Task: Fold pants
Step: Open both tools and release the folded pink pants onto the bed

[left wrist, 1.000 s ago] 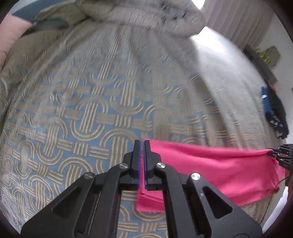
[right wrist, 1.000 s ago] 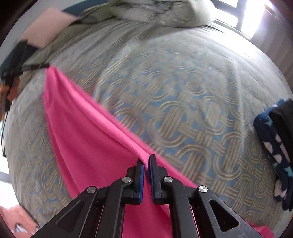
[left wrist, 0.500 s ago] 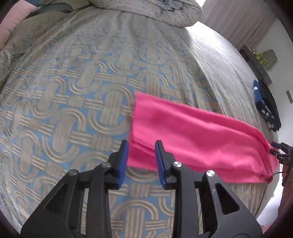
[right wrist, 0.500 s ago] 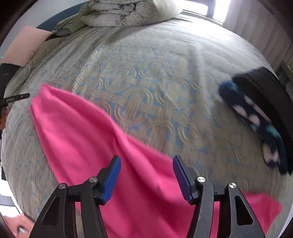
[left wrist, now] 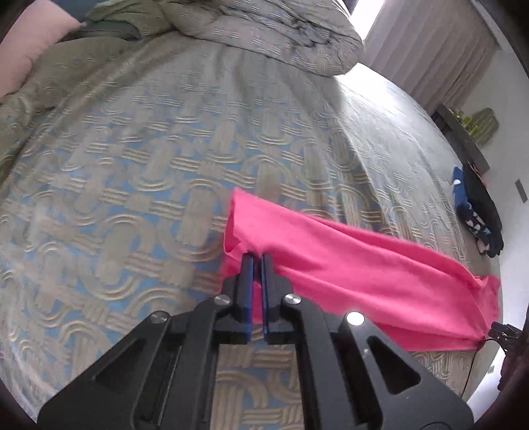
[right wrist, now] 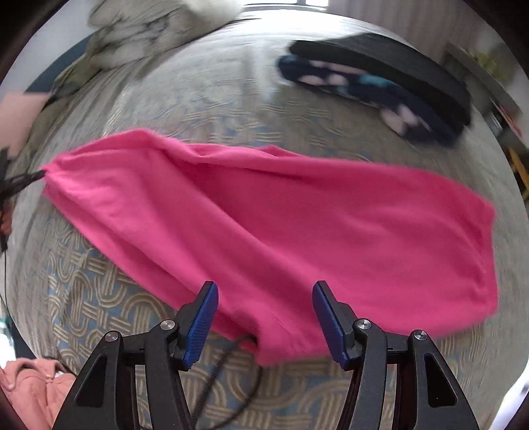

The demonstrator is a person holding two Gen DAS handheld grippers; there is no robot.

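The pink pants (left wrist: 363,278) lie folded lengthwise on the patterned bedspread (left wrist: 132,185). My left gripper (left wrist: 257,261) is shut on the near edge of their left end, which bunches up at the pads. In the right wrist view the pants (right wrist: 281,225) stretch across the bed, and my right gripper (right wrist: 264,297) is open above their near edge, holding nothing. A black drawstring (right wrist: 224,364) trails out from under the pants near it. The left gripper's tip (right wrist: 23,180) shows at the pants' far left end.
A dark blue patterned garment and a black one (right wrist: 380,82) lie on the bed's far right side, also in the left wrist view (left wrist: 476,215). A bunched duvet (left wrist: 264,29) and a pink pillow (left wrist: 29,46) lie at the head of the bed.
Both grippers let go of the pants half a second ago. The left gripper has shut again on the left end; the right gripper has opened wider and swung right over the pants.
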